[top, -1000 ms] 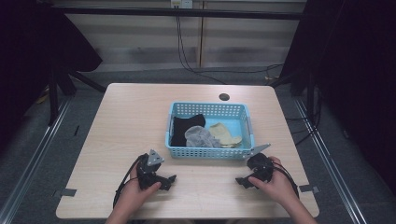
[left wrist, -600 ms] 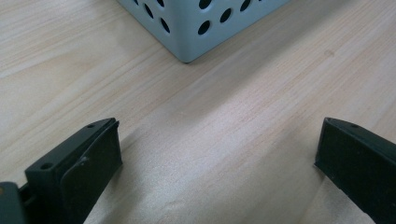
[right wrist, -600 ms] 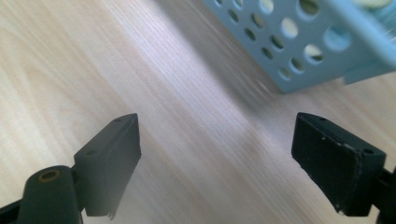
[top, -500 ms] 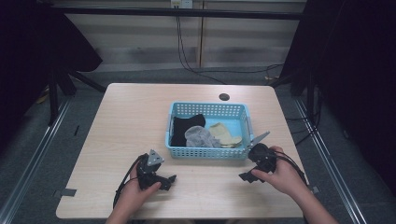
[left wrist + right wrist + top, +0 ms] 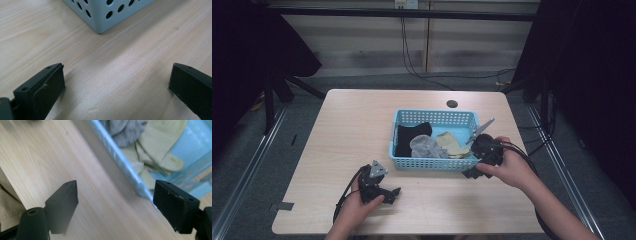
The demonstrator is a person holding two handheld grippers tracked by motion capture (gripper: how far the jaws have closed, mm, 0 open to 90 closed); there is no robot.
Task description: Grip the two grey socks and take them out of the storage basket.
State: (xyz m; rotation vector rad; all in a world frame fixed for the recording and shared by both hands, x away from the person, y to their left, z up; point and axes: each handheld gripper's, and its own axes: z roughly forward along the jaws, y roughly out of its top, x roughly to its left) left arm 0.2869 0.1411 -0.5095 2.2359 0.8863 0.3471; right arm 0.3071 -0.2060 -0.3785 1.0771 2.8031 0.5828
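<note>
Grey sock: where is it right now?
In the high view the grey sock lies in the blue basket, mid-front, between the black cloth and the tan socks.

Each black hand-held gripper carries a grey triangular plate and cable.

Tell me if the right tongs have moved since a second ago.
Yes. The right tongs have moved up the high view toward the blue basket, its near right corner.

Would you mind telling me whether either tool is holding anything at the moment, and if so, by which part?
Nothing is held. The left tool and the right tool both stand open over bare table, beside the basket.
</note>
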